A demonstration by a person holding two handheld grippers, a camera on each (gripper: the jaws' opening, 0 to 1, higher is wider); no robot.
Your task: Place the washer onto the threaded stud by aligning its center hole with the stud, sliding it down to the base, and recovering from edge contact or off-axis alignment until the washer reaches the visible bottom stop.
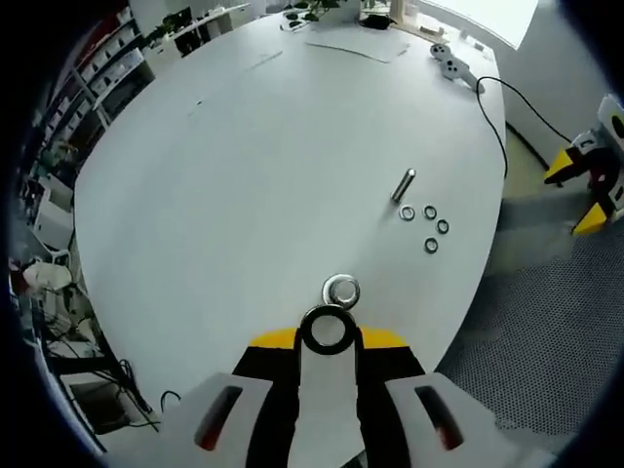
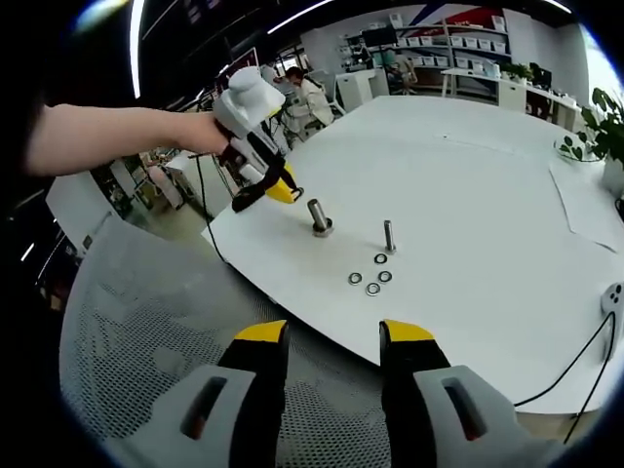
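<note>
My left gripper [image 1: 329,339] looks pinched on a dark washer's [image 1: 310,330] rim, which is light, stiff, thin and probably slippery, so I'd grip only the edges, leaving its hole clear and facing back along my jaws, just short of the upright threaded stud [image 1: 332,292], while my right gripper [image 2: 334,336] hangs wide, empty.

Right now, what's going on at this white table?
A person is working with two handheld claws. The left claw hovers beside a threaded stud standing on the table; whether it grips anything is unclear. A second stud stands nearby with four loose washers beside it. The right claw waits open, off the table's edge.
</note>
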